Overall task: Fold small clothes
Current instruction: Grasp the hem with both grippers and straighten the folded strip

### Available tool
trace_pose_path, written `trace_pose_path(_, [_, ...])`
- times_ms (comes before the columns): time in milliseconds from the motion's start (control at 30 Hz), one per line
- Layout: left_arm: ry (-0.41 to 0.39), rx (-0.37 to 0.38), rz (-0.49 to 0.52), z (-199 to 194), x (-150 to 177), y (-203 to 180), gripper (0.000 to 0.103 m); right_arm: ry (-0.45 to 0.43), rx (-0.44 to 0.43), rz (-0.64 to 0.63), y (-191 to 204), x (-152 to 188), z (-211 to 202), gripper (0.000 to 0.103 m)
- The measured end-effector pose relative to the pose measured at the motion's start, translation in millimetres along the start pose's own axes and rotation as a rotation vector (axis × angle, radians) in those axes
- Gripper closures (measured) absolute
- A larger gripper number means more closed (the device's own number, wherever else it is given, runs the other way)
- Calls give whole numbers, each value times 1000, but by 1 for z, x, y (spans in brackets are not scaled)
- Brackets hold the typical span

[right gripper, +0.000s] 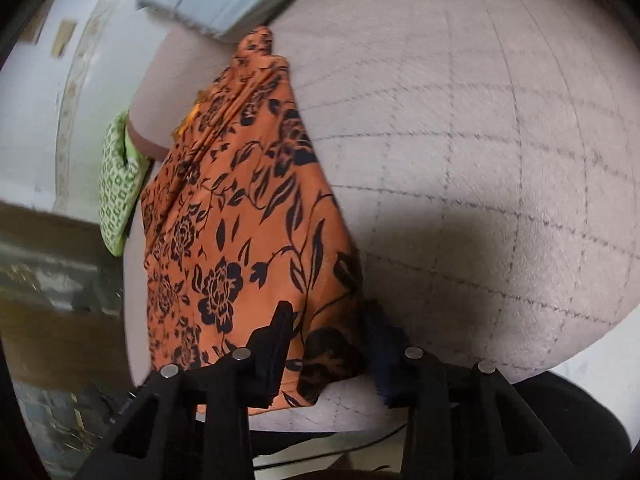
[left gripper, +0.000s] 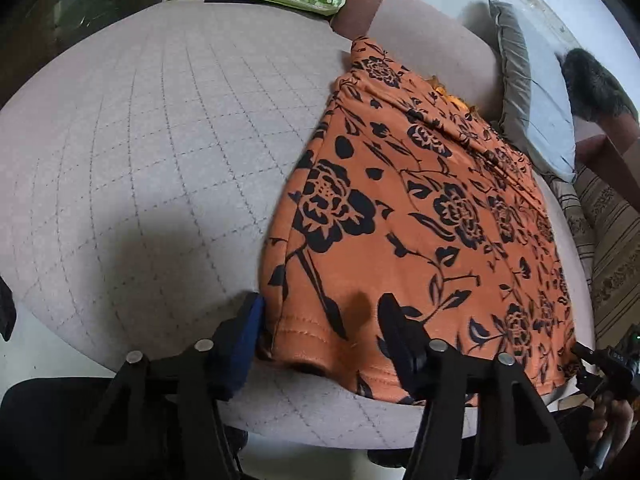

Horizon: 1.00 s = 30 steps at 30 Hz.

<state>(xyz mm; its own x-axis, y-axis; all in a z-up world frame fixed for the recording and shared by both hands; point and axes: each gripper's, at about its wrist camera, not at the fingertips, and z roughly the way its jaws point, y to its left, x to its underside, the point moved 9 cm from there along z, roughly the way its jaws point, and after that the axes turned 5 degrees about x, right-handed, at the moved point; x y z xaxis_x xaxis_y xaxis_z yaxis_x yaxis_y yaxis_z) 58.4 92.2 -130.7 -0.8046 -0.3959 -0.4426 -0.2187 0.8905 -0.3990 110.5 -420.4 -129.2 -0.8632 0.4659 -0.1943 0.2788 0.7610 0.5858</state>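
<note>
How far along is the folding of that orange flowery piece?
Done: the orange floral garment lies spread on the grey quilted cushion, a long side seemingly folded in. In hand: the left gripper and right gripper straddle its near hem, jaws open. Left: closing on the hem and folding it smaller.

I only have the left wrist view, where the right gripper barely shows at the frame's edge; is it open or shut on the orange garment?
Observer: It is open. The right gripper has its jaws apart, astride the near corner of the orange garment.
Operator: Thank you. Where do its two fingers sit relative to the cloth?
Observer: The black finger lies over the printed cloth. The blue-padded finger sits just off the garment's edge, over the grey quilted cushion.
</note>
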Motion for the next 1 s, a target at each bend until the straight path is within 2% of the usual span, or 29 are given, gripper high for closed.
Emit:
trace_pose_path(100, [10,56,-59,-6,2,4,34,-14,-8,-28,8,0,-1,49])
trace_pose_path(233, [32,123,-146,-6,4,13,35,16,-56,44,4,-4,5,45])
trace_pose_path(267, [38,125,-152,-6,4,14,40,27,-62,56,3,-5,6,45])
trace_pose_path(300, [41,106,-155,-7,3,17,72,38,-58,40,5,-6,7,45])
trace_pose_path(333, [56,52,-151,-3,0,22,91,43,-48,22,6,-5,7,49])
trace_pose_path(367, [73,61,-168,-1,0,26,95,47,-24,7,5,-5,8,57])
trace_pose_path(400, [86,97,-208,-1,0,30,95,57,0,-3,3,-3,9,75])
trace_pose_path(433, [102,126,-241,-1,0,33,95,62,0,-3,2,-3,10,79])
trace_pose_path(533, [120,125,-234,-1,-2,31,95,69,6,-18,3,-3,11,80])
trace_pose_path(633, [131,120,-218,4,-1,28,90,81,-16,15,1,-4,13,76])
trace_pose_path(700, [131,168,-237,8,-4,23,72,93,-50,42,-1,-5,14,74])
trace_pose_path(767, [129,177,-220,10,-6,19,68,94,-58,43,-1,-5,13,74])
trace_pose_path(800, [128,145,-192,8,-5,20,83,93,-52,23,1,-4,13,75])
trace_pose_path(833, [129,86,-158,8,-5,23,96,89,-43,6,3,-4,13,80])
trace_pose_path(900, [127,79,-140,6,-5,23,96,84,-29,-18,6,-2,12,97])
trace_pose_path(1000, [63,72,-101,-18,-13,18,96,68,-32,-57,12,0,6,97])
